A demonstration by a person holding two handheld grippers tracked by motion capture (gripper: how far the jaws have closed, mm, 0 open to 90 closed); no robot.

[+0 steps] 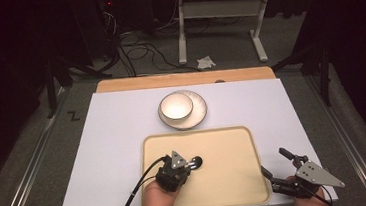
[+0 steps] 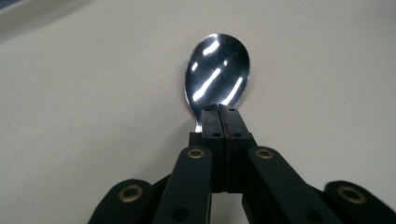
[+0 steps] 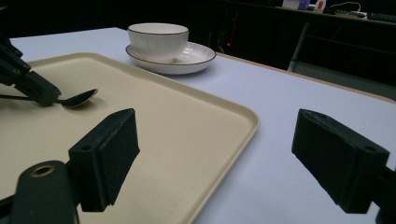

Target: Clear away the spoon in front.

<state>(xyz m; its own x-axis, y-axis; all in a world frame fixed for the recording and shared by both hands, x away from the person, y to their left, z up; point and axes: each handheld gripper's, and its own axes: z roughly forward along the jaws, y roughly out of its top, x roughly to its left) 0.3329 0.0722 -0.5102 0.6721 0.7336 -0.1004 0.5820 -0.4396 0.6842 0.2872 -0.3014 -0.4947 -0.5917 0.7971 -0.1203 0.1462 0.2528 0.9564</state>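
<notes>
A shiny metal spoon [image 2: 218, 70] lies with its bowl on the cream tray [image 1: 228, 179], near the tray's left middle. My left gripper [image 1: 190, 164] is shut on the spoon's [image 1: 196, 161] neck, just behind the bowl; its jaws [image 2: 219, 122] are pressed together. In the right gripper view the spoon [image 3: 79, 98] and the left gripper's fingers [image 3: 28, 81] sit at the far left. My right gripper [image 1: 274, 161] stands open at the tray's right front corner, straddling the rim, nothing between its fingers [image 3: 108, 154].
A white bowl [image 1: 175, 105] rests on a white plate [image 1: 199, 112] behind the tray, on the pale table mat [image 1: 109, 139]. A desk frame and cables lie on the floor beyond the table.
</notes>
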